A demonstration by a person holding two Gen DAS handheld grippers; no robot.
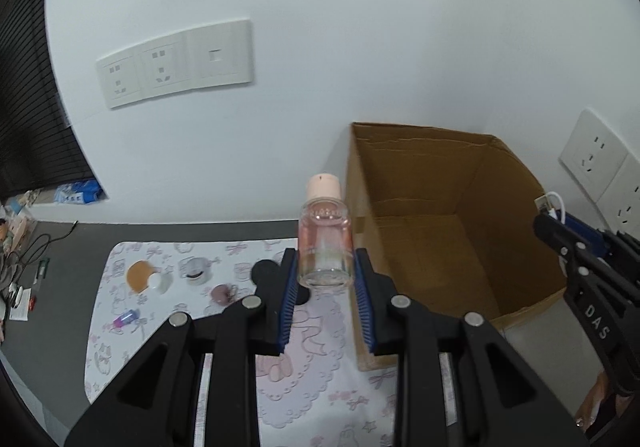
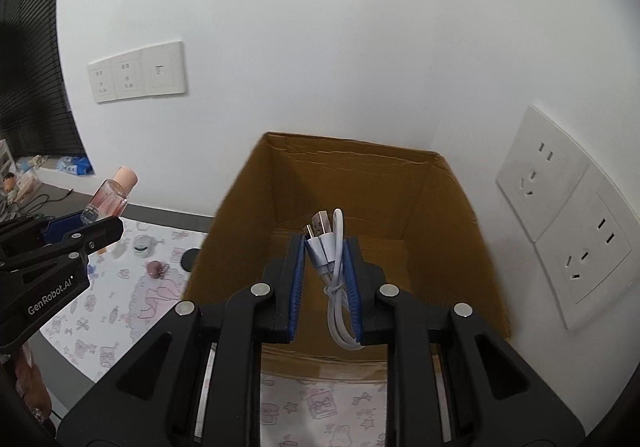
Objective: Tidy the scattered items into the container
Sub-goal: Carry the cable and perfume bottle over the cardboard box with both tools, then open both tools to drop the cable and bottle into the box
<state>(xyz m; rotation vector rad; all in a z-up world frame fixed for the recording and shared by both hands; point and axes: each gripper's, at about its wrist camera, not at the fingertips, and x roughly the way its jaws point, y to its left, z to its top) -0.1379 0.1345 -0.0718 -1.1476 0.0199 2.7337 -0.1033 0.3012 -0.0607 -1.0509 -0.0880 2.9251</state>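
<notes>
White wall backs a dark grey bench (image 1: pixel 56 331) on which lies a pale mat printed with pink bows and cartoon figures (image 1: pixel 132 351); an open brown cardboard box (image 1: pixel 436 183) stands on the mat's right end against the wall.

The left gripper (image 1: pixel 325 279) has its blue-padded fingers (image 1: pixel 291 287) pinching one clear glass bottle with pinkish liquid and a peach cap (image 1: pixel 325 239). The bottle's long axis runs upright, cap uppermost and pointing toward the wall, base low between the pads. It hangs above the mat just left of the box's near left wall, not yet over the opening.

The right gripper (image 2: pixel 323 279) has its fingers (image 2: pixel 297 279) pressed together on one bundled white USB cable (image 2: pixel 335 279). The bundle's long axis runs along the fingers: the two metal plugs stick out past the tips toward the box's far wall, and the loops trail back toward the camera. It is held over the box's open mouth.

Scattered on the mat to the left lie five loose things: one orange round puff (image 1: pixel 139 276), one small white cap-like piece (image 1: pixel 159 281), one small clear jar (image 1: pixel 196 270), one mauve roundish item (image 1: pixel 222 293) and one small purple tube (image 1: pixel 125 318). One black round thing (image 1: pixel 266 270) sits behind the left finger, perhaps a lid; it is partly hidden
</notes>
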